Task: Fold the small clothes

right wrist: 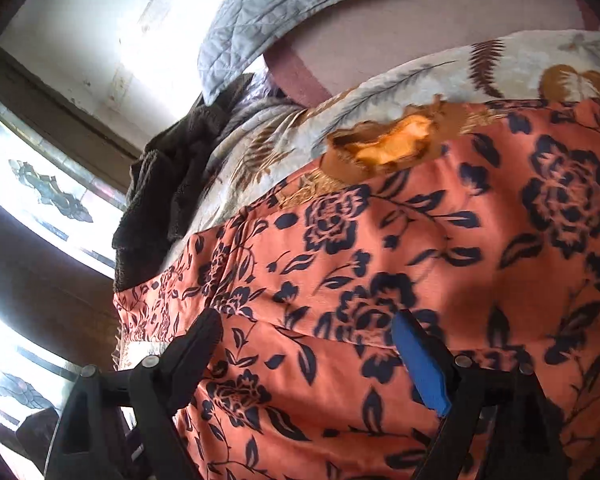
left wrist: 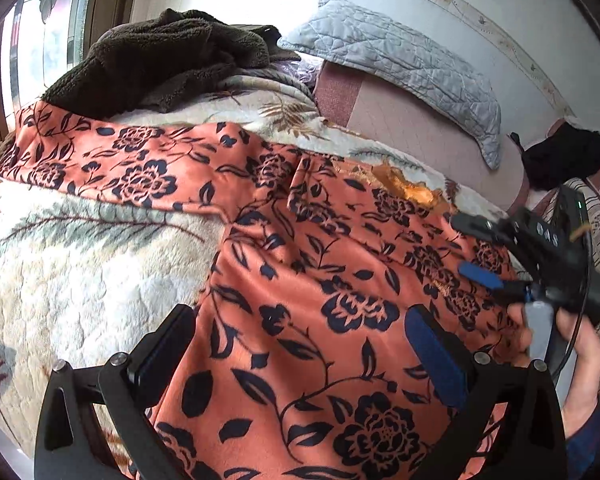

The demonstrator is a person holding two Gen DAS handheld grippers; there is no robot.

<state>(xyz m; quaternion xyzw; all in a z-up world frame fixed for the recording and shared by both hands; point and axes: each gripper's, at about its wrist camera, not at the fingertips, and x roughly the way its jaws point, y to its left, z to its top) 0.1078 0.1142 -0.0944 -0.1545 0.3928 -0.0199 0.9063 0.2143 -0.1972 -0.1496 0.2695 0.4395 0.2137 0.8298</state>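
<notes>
An orange garment with dark navy flowers [left wrist: 300,280] lies spread on a cream floral blanket [left wrist: 80,264]; one sleeve stretches to the left [left wrist: 100,160]. My left gripper [left wrist: 300,352] is open, its jaws wide apart just above the garment's body. My right gripper [left wrist: 476,248] shows at the right of the left wrist view, held in a hand, open over the garment's right edge. In the right wrist view the right gripper [right wrist: 308,356] is open low over the orange garment [right wrist: 420,260]. Nothing is held.
A dark brown fleece garment [left wrist: 168,60] lies heaped at the far edge of the blanket. A grey quilted pillow [left wrist: 400,68] rests on a pink mattress [left wrist: 412,128]. A black item [left wrist: 560,160] sits at the far right. A window [left wrist: 48,32] is at the left.
</notes>
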